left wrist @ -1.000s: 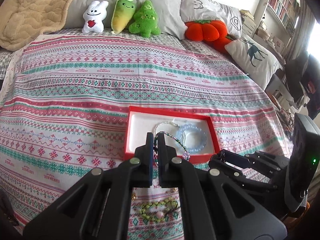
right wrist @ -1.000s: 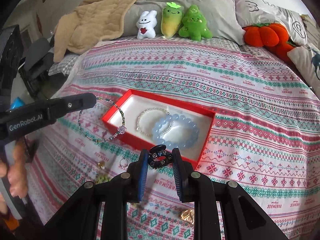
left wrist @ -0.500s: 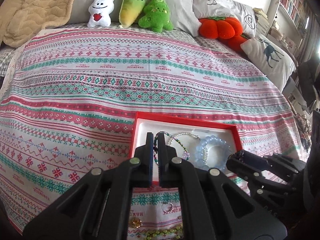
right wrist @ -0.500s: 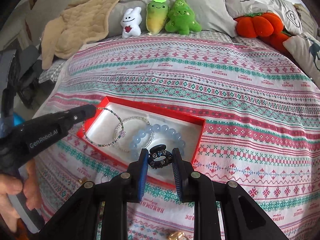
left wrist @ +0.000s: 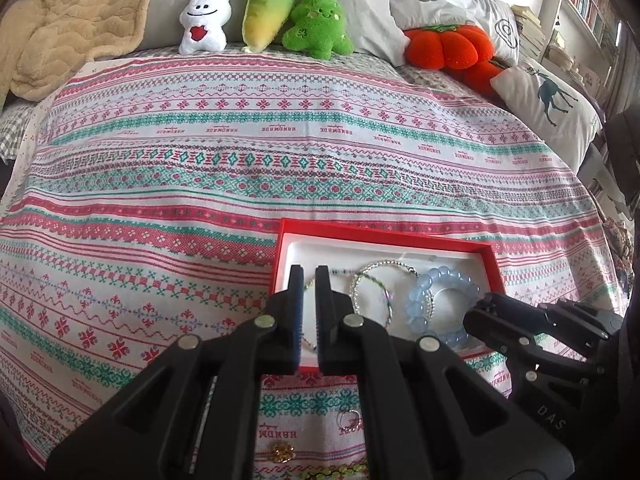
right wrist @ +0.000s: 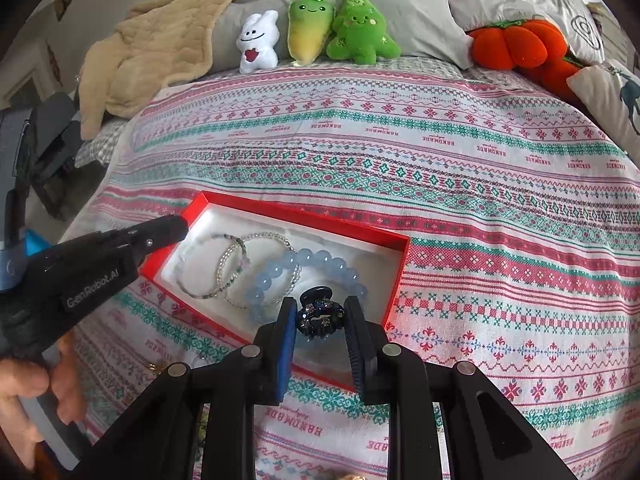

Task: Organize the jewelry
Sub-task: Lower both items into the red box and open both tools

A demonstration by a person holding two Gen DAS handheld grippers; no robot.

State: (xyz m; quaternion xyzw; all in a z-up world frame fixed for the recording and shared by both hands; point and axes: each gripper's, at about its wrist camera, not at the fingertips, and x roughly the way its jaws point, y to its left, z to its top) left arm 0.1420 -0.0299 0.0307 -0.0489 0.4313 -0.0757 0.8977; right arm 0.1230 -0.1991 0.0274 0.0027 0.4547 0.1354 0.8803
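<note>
A red box with a white lining lies on the patterned bedspread. In it lie a thin green-bead bracelet, a clear-bead bracelet and a chunky blue-bead bracelet. My left gripper hangs over the box's left end, its jaws slightly apart, the thin bracelet lying below them. My right gripper is shut on a dark jewelled hair clip above the box's near edge; it also shows in the left wrist view.
On the bedspread in front of the box lie a ring, a gold trinket and a green bead piece. Plush toys, pillows and an orange pumpkin cushion line the head of the bed. A beige blanket lies at the back left.
My left gripper carried the thin bracelet over the box, lowered it in and let its jaws part. My right gripper moved forward over the box with the hair clip.
</note>
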